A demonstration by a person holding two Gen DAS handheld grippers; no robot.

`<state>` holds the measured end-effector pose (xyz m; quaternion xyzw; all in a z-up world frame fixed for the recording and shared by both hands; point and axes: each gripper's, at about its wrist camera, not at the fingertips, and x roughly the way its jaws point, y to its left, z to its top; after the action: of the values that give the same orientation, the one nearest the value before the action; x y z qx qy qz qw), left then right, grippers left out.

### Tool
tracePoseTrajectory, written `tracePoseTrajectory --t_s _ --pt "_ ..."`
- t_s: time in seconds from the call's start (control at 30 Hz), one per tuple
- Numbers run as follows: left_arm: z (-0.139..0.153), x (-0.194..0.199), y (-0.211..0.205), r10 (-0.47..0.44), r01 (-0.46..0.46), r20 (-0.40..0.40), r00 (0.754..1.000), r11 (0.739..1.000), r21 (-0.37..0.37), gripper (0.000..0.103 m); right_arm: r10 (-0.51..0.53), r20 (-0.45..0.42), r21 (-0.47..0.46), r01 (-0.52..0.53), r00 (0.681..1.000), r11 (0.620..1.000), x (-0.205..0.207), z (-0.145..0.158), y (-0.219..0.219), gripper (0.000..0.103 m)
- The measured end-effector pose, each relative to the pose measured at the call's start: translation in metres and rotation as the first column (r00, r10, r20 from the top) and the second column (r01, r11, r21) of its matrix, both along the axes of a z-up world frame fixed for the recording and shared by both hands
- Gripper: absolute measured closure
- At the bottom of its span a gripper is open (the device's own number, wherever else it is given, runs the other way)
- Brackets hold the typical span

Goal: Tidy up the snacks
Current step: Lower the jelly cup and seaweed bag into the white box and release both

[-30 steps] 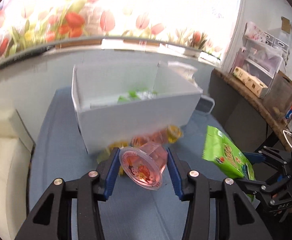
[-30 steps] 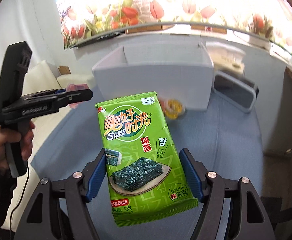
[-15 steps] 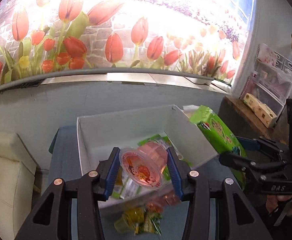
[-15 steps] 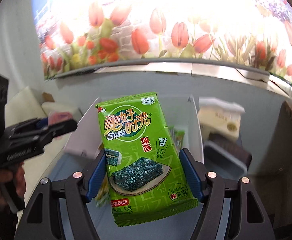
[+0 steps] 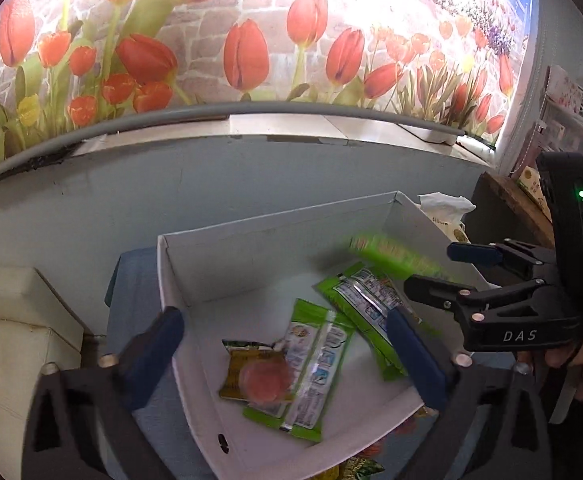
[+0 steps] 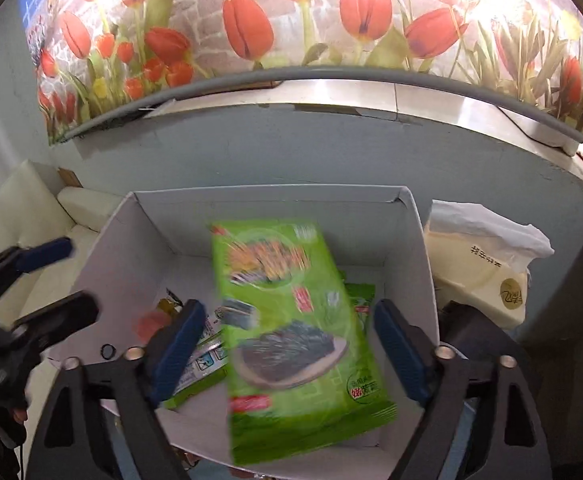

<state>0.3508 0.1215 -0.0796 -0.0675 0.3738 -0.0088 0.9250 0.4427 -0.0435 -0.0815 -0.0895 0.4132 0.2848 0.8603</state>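
Observation:
A white cardboard box [image 5: 195,264] stands on the blue table and also shows in the right wrist view [image 6: 123,248]. My left gripper [image 5: 287,344] is open above it, and the pink jelly cup [image 5: 265,380] is blurred over the packets inside. My right gripper [image 6: 287,344] is open too. The green seaweed packet [image 6: 291,320] is blurred and loose between its fingers, over the box; it shows as a green streak in the left wrist view [image 5: 395,254]. Several green snack packets [image 5: 315,364] lie on the box floor.
A cream tissue pack [image 6: 479,268] sits right of the box. Loose snacks [image 5: 355,468] lie on the table in front of the box. A white cushioned seat [image 5: 15,320] is at the left, the tulip-mural wall behind, a wooden shelf [image 5: 511,200] at the right.
Both grippers moved up over the box and opened. The jelly cup left the left gripper and the seaweed packet left the right gripper; both are dropping into the box.

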Motion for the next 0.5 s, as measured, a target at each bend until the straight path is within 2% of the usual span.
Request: tracePoseTrajectory --t_s 0.03,0.1,0.13,0.3,0.5 --pt "-0.001 -0.002 0.0 -0.005 0.005 -0.005 1.0 1.0 0.007 0.0 0.001 0.036 -0.004 -0.001 0.999 1.0 -0.003 0.001 -0.002 0.007" --pt "-0.002 -0.005 0.001 0.004 -0.003 -0.012 1.0 1.0 0.015 0.0 -0.008 0.05 -0.018 0.009 0.999 1.0 -0.005 0.001 -0.005 0.006" --pt "-0.002 -0.007 0.002 0.006 -0.006 -0.009 1.0 1.0 0.018 0.0 -0.02 0.041 -0.029 0.021 0.999 0.999 -0.005 0.0 -0.007 0.0" --pt "0.001 -0.019 0.002 0.01 -0.01 0.001 1.0 1.0 0.015 0.0 -0.045 0.07 -0.007 0.045 0.997 0.999 -0.022 0.006 -0.017 0.0" --pt "0.008 -0.045 -0.004 0.004 -0.004 0.021 1.0 1.0 0.027 0.0 -0.031 0.108 0.032 0.028 0.994 0.999 -0.06 0.016 -0.026 0.0"
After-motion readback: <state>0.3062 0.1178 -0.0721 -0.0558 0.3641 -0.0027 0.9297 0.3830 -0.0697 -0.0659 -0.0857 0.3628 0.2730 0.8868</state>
